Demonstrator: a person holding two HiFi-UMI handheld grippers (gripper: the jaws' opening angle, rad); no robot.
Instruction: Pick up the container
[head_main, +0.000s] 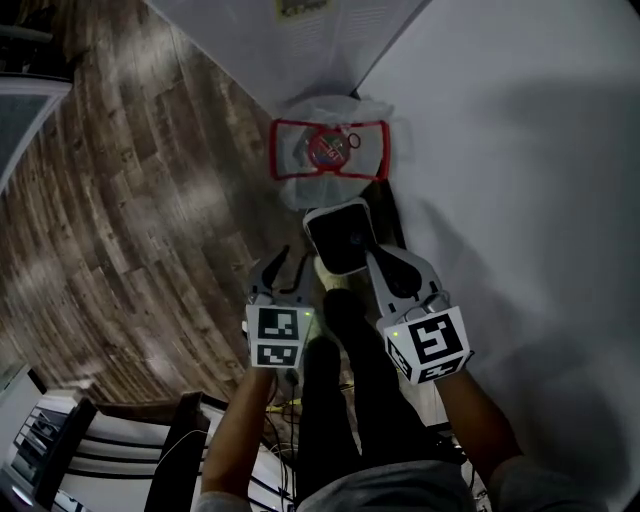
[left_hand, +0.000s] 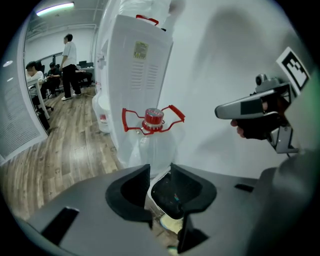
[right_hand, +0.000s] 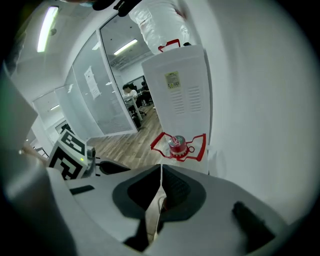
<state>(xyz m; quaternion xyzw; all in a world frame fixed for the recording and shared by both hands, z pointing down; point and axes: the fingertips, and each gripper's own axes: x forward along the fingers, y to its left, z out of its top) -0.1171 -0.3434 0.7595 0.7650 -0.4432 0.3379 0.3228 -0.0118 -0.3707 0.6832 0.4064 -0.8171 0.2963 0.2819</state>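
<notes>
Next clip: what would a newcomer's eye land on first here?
A clear water jug with a red cap and red carrying handle stands on the wooden floor against the white wall, next to a white dispenser. Both grippers point towards it. The left gripper has its jaws apart and empty, and the right gripper has its jaws together.

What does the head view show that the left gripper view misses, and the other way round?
Only the head view shows the person's legs and the whole left gripper from above. Only the left gripper view shows people in the office and a ceiling light. Both show the red-capped water jug, the white dispenser, the right gripper and the wood floor.
</notes>
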